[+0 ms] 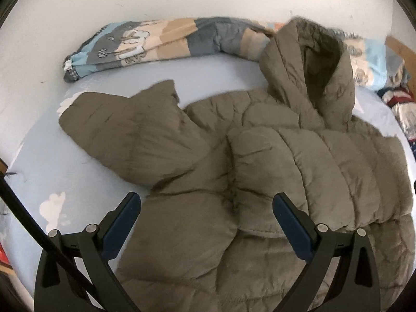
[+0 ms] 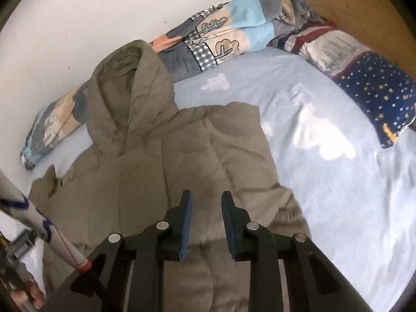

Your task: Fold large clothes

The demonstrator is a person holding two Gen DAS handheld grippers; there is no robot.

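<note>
An olive-brown puffer jacket (image 1: 260,156) lies front up on the light blue bed sheet (image 1: 65,176), with its hood (image 1: 312,65) toward the wall. One sleeve (image 1: 124,130) spreads out to the left. The other sleeve (image 1: 299,171) lies folded across the chest. My left gripper (image 1: 206,197) hovers wide open over the jacket's lower front, nothing between its fingers. In the right wrist view the jacket (image 2: 195,143) fills the middle and its hood (image 2: 124,78) points up left. My right gripper (image 2: 206,193) hangs above the jacket's right side, its jaws a narrow gap apart and gripping nothing.
A rolled patchwork quilt (image 1: 161,41) lies along the white wall behind the jacket. A star-patterned pillow (image 2: 377,98) and a striped cushion (image 2: 319,41) sit by the wooden headboard (image 2: 351,5). Bare sheet (image 2: 338,182) stretches right of the jacket. A hand (image 2: 33,291) with a white pole shows lower left.
</note>
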